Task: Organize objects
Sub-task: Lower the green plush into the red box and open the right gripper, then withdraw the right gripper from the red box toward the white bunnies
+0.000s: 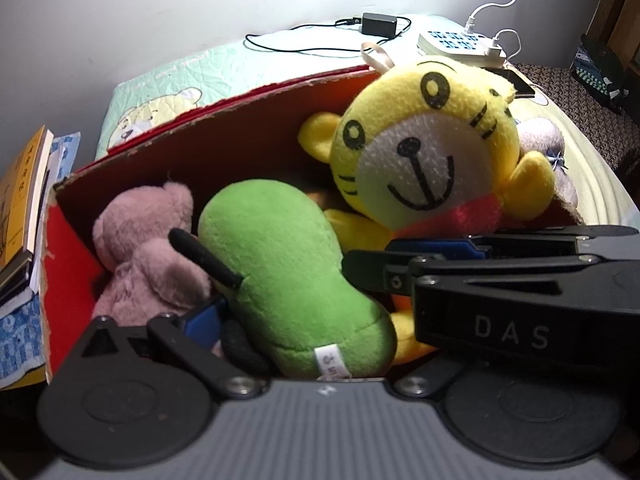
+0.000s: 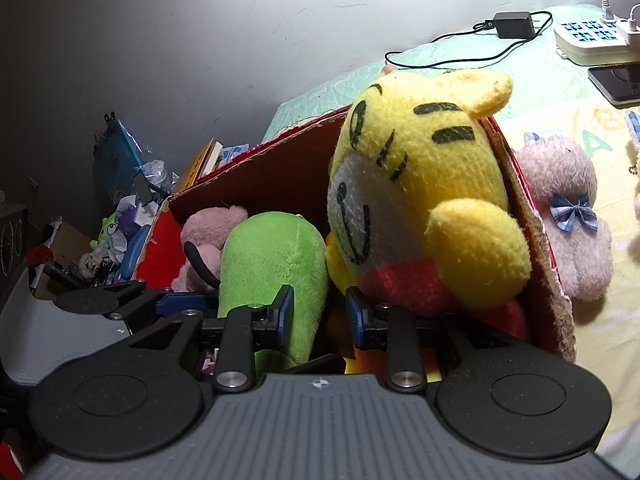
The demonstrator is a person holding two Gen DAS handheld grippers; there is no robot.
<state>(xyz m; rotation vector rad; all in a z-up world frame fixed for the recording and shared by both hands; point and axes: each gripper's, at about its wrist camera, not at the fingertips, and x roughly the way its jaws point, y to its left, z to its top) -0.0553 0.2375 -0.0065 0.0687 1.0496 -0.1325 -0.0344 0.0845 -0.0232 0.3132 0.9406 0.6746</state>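
A red cardboard box [image 1: 248, 120] [image 2: 264, 176] on the bed holds a pink plush [image 1: 148, 248] [image 2: 208, 232], a green plush [image 1: 280, 256] [image 2: 276, 272] and a yellow tiger plush [image 1: 424, 144] [image 2: 424, 200]. My left gripper [image 1: 296, 308] is open, its fingers on either side of the green plush's lower end; its right finger is hidden behind the right gripper's body. My right gripper [image 2: 320, 316] is open over the box, with nothing between its blue pads, at the gap between the green plush and the tiger. The right gripper also shows in the left wrist view [image 1: 520, 280].
A pink plush with a blue bow [image 2: 568, 216] lies on the bed outside the box's right wall. A power strip [image 1: 460, 44] [image 2: 592, 40], black adapter [image 1: 378, 24], cables and a phone [image 2: 616, 80] lie behind. Books [image 1: 24, 208] and clutter [image 2: 116, 224] sit left.
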